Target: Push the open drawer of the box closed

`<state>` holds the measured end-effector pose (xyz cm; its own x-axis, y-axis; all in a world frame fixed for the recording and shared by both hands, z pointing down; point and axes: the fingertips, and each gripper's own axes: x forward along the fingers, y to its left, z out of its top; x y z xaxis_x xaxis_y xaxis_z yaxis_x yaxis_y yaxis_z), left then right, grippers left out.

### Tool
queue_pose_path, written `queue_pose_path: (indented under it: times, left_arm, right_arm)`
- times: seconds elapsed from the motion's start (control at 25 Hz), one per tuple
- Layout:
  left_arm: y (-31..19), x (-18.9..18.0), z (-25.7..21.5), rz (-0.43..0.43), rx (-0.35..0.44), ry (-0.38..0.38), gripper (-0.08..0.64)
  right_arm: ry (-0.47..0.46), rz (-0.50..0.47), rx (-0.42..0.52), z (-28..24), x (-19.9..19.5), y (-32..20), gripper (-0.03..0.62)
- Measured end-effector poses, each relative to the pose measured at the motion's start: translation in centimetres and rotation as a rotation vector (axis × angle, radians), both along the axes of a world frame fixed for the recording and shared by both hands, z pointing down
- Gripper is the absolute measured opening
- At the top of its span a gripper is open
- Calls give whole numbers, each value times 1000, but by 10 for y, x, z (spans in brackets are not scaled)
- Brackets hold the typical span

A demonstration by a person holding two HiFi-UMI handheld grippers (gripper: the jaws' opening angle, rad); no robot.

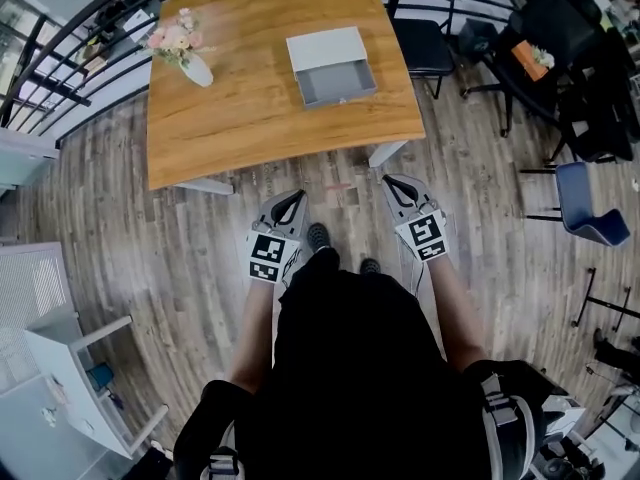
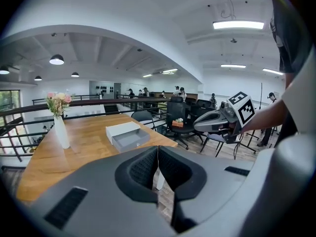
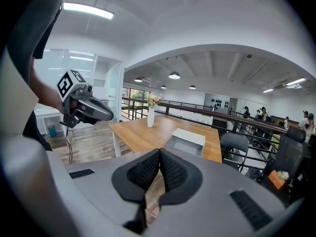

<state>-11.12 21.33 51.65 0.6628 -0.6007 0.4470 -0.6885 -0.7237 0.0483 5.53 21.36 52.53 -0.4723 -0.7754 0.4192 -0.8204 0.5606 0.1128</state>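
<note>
A white box (image 1: 326, 50) lies on the wooden table (image 1: 240, 118), its grey drawer (image 1: 338, 82) pulled out toward me. The same drawer (image 2: 130, 138) faces the left gripper view, and the drawer (image 3: 183, 142) also appears in the right gripper view. Both grippers hang over the floor short of the table's near edge, well away from the box. My left gripper (image 1: 292, 199) is shut with nothing in it, jaws meeting. My right gripper (image 1: 393, 182) is also shut and holds nothing.
A white vase of pink flowers (image 1: 183, 50) stands at the table's far left. Black chairs (image 1: 420, 18) sit behind and right of the table, a blue chair (image 1: 588, 208) at the right. A black railing (image 1: 70, 48) runs along the left. White furniture (image 1: 60, 378) stands at lower left.
</note>
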Motion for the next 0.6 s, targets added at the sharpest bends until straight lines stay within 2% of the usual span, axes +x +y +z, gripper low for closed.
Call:
queue_pose_path:
  times: [0.32, 0.6]
  left_arm:
    - [-46, -7, -11, 100, 44, -5, 23]
    - [-67, -33, -6, 112, 46, -13, 23]
  right_arm:
    - [-14, 110, 2, 5, -4, -25, 16]
    - [-22, 126, 21, 7, -31, -46, 17]
